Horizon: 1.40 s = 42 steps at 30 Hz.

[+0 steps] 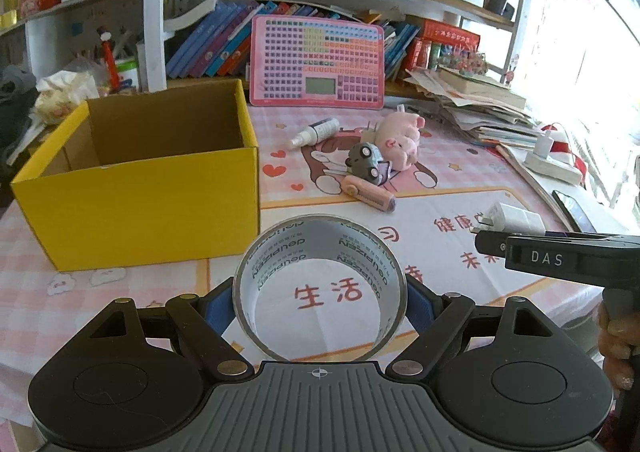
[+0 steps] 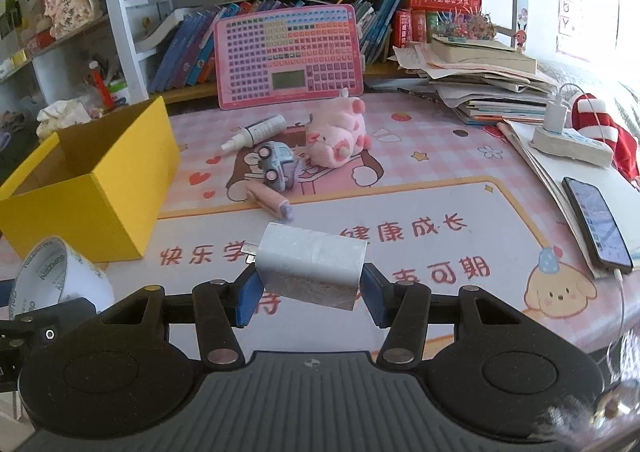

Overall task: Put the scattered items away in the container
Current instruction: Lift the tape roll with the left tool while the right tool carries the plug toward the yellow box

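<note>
My left gripper [image 1: 320, 302] is shut on a roll of clear tape [image 1: 320, 252], held above the table just right of the open yellow box [image 1: 160, 196]. My right gripper [image 2: 311, 294] is shut on a white charger plug [image 2: 312, 260], raised over the mat. That plug [image 1: 516, 218] shows beyond the right gripper's finger at the left wrist view's right edge. Farther back lie a pink plush pig [image 1: 400, 138], a grey toy car [image 1: 366, 162], a pink utility knife [image 1: 370, 194] and a small spray bottle [image 1: 316, 132]. The yellow box [image 2: 100, 188] looks empty inside.
A pink keyboard toy [image 1: 318, 60] leans against the bookshelf behind the items. A pile of papers and books [image 2: 488, 88], a power strip with charger [image 2: 568, 140] and a phone [image 2: 596, 220] sit at the right. A person's hand [image 1: 616, 344] grips the right handle.
</note>
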Tool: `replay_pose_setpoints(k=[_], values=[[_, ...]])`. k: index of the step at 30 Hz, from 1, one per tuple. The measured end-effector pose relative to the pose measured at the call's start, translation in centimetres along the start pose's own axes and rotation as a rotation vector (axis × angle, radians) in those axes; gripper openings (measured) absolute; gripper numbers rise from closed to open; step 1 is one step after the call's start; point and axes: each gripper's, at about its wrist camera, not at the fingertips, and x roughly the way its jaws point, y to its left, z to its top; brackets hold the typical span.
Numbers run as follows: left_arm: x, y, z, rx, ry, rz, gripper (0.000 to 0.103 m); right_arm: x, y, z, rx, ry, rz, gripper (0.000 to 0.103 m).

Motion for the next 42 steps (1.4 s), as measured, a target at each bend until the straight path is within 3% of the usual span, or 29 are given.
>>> replay_pose_setpoints(k=[18,42], values=[[-4.8,3.6,-2.8,-0.03,-0.029,0.054,0.085,-2.8,6.0,-2.7,-0.07,0.007,0.089,0.05],[-6.7,6.9,-4.2,-0.073,-0.036,0.106,0.085,-2.7,11.2,-3.4,-0.17,0.038,0.191,0.05]])
